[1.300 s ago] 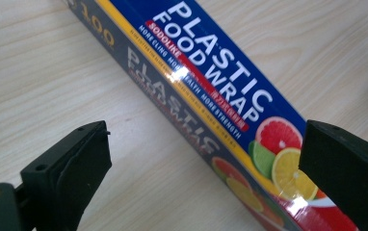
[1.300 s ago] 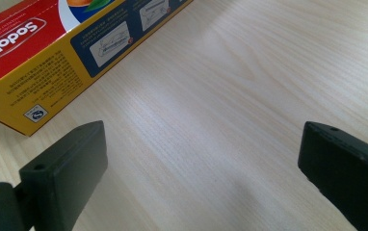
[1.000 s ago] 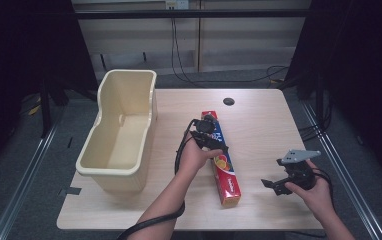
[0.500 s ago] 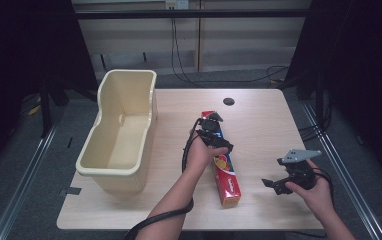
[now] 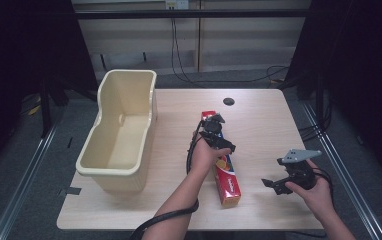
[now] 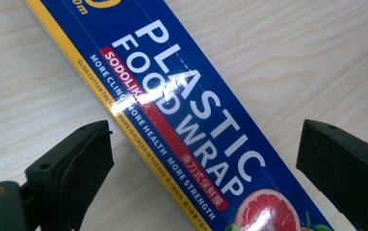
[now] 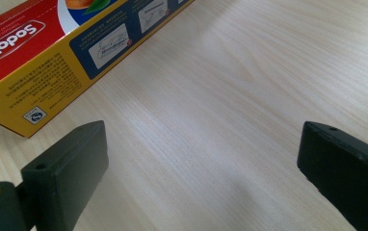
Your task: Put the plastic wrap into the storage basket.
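With your left tongs [image 6: 206, 159] straddling the plastic wrap box [image 6: 182, 110] lying mid-bench [image 5: 259, 115], jaws wide and just starting to close, centre both pads on its long sides before clamping, and keep your right tongs [image 7: 201, 163] wide and clear.

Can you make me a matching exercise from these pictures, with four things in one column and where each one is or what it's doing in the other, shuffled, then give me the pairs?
Things
1. plastic wrap box
2. cream tub
3. left claw
4. right claw

Places or states
A. open, over bare table to the right of the box
B. stands at the table's left side
C. lies flat mid-table, long way toward the person
D. open astride the box, jaws just closing a little, pads not pressing yet

Pairs: 1-C, 2-B, 3-D, 4-A
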